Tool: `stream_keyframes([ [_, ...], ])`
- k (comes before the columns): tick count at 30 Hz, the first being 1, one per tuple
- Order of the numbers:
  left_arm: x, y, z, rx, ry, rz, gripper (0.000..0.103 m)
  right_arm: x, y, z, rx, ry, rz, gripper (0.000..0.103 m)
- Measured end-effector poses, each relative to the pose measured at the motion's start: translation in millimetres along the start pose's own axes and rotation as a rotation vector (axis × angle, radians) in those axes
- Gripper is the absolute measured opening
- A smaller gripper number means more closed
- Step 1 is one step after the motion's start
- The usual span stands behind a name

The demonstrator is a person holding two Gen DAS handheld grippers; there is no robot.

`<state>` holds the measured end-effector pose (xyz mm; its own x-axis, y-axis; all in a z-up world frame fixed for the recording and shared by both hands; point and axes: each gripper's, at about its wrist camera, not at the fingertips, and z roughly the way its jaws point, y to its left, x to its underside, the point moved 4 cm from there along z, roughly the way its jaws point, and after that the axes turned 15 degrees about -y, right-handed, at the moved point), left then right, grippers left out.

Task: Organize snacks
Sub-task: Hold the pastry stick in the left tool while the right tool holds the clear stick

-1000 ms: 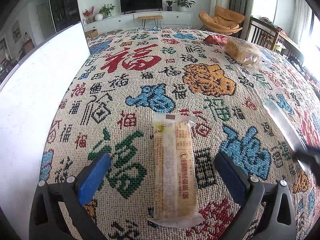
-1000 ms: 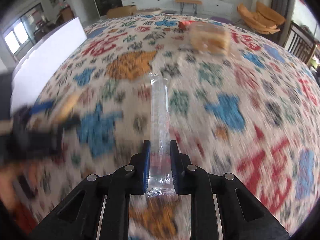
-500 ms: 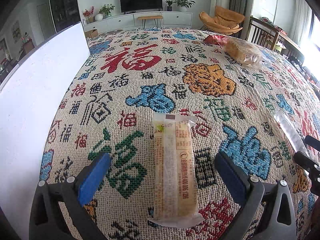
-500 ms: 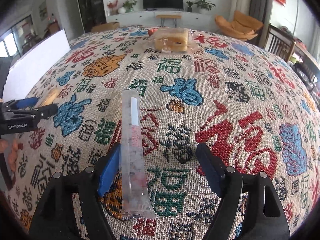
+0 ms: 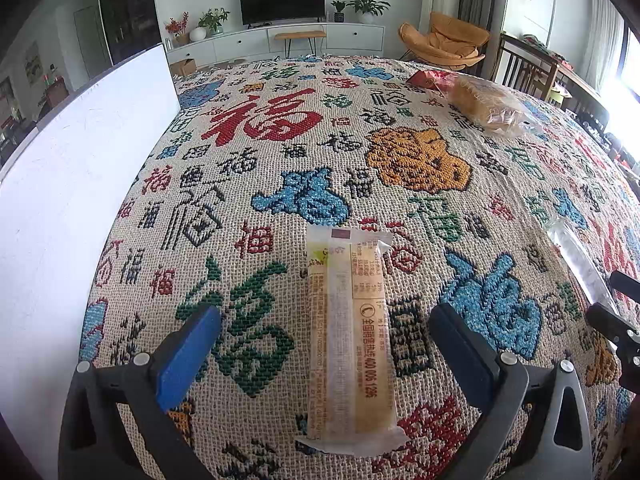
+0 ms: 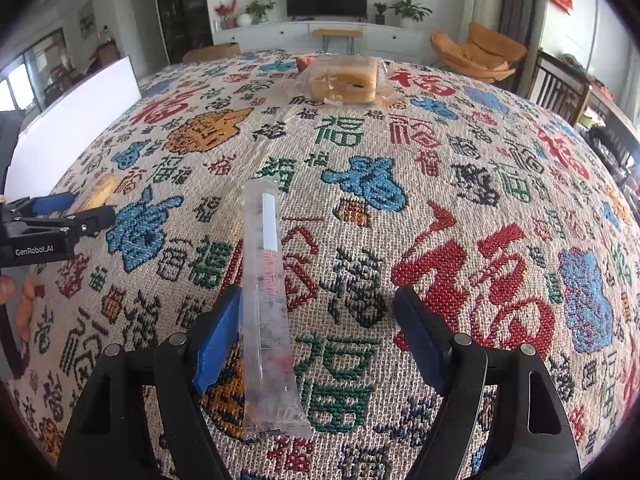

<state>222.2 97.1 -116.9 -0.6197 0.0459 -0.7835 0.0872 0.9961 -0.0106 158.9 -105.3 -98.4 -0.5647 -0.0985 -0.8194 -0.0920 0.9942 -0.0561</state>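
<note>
Both the left gripper [image 5: 325, 354] and right gripper [image 6: 316, 338] are black plastic, with blue pads, silver screws, and white "GenRobot.AI" lettering.

A tan wrapped snack bar [image 5: 348, 336] lies flat on the patterned tablecloth [image 5: 280, 128], between the left gripper [image 5: 324, 344]'s wide-open jaws.

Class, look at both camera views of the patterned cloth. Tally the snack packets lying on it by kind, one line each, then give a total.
Long yellow bar packet: 1
Long clear tube packet: 1
Clear-wrapped cake packet: 1
Red packet, partly hidden behind the cake: 1
Total: 4
</note>
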Motion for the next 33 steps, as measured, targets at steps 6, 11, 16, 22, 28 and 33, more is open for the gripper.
stream_keyframes([
  [6, 0.0, 0.0, -0.1, 0.0, 0.0, 0.0, 0.103, 0.0, -0.2, -0.1, 0.001, -0.001, 0.0, 0.08],
  [11, 0.3, 0.1, 0.3, 0.0, 0.0, 0.0, 0.103, -0.1, -0.1, -0.1, 0.002, -0.001, -0.001, 0.08],
  [16, 0.4, 0.2, 0.5, 0.0, 0.0, 0.0, 0.103, -0.1, -0.3, -0.3, 0.004, -0.002, -0.002, 0.08],
  [22, 0.4, 0.2, 0.3, 0.0, 0.0, 0.0, 0.103, -0.3, 0.0, 0.0, 0.005, -0.003, -0.002, 0.08],
  [28, 0.7, 0.1, 0.2, 0.0, 0.0, -0.001, 0.103, -0.3, -0.4, 0.0, 0.008, -0.005, -0.003, 0.08],
  [33, 0.5, 0.0, -0.2, 0.04, 0.024, 0.028, 0.103, -0.6, -0.3, 0.4, 0.011, -0.007, -0.005, 0.08],
])
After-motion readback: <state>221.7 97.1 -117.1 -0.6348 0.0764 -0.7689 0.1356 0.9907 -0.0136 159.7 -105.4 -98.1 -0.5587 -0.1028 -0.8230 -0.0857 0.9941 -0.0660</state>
